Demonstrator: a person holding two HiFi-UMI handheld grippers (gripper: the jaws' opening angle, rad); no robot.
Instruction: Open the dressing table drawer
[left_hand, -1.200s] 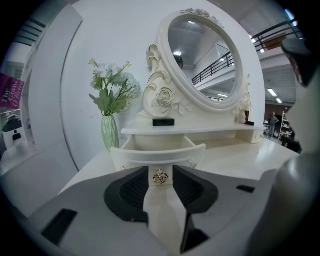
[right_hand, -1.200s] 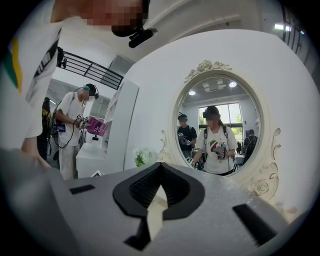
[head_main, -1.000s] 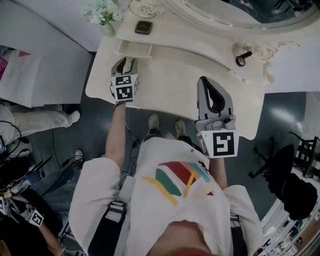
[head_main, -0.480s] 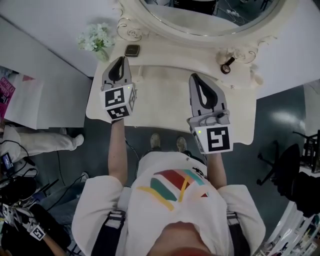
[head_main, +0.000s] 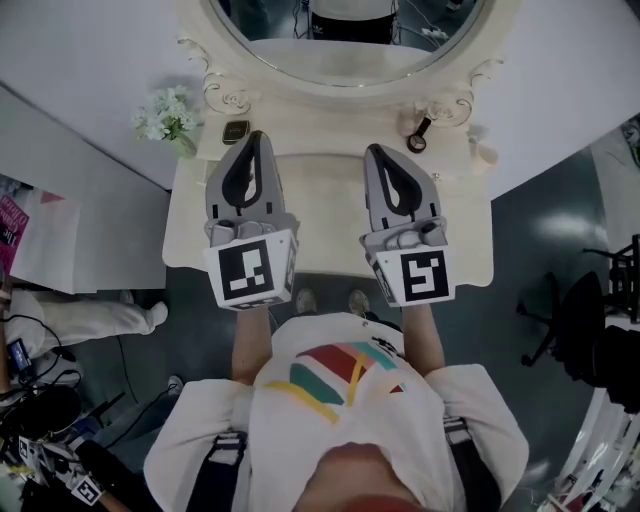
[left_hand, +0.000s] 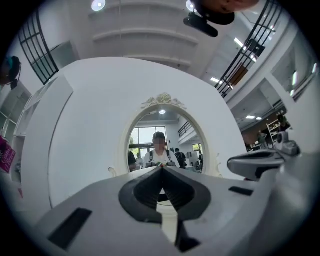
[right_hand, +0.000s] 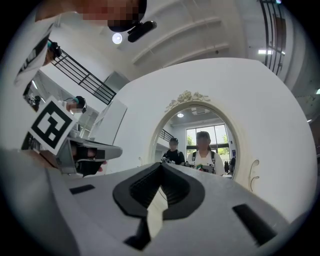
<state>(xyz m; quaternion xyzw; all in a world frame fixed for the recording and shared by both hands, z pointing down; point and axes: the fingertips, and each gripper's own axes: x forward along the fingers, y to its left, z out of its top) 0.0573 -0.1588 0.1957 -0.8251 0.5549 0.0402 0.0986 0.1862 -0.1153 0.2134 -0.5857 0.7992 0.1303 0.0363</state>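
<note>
- The left tongs (head_main: 253, 138) have just been closing; the tips now meet, with nothing between them.
- The right tongs (head_main: 378, 150), just beside them, are closed and empty too.
- The dressing table bench (head_main: 330, 175) lies beneath both tongs; its drawer cannot be made out.
- An oval mirror (head_main: 350, 45) stands beyond the tips.

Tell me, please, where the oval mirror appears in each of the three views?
Head view: mirror at the top centre, cut off by the top edge.
Left gripper view: mirror at the centre.
Right gripper view: mirror right of centre.
Shared landmark: the white wall surrounding it.
</note>
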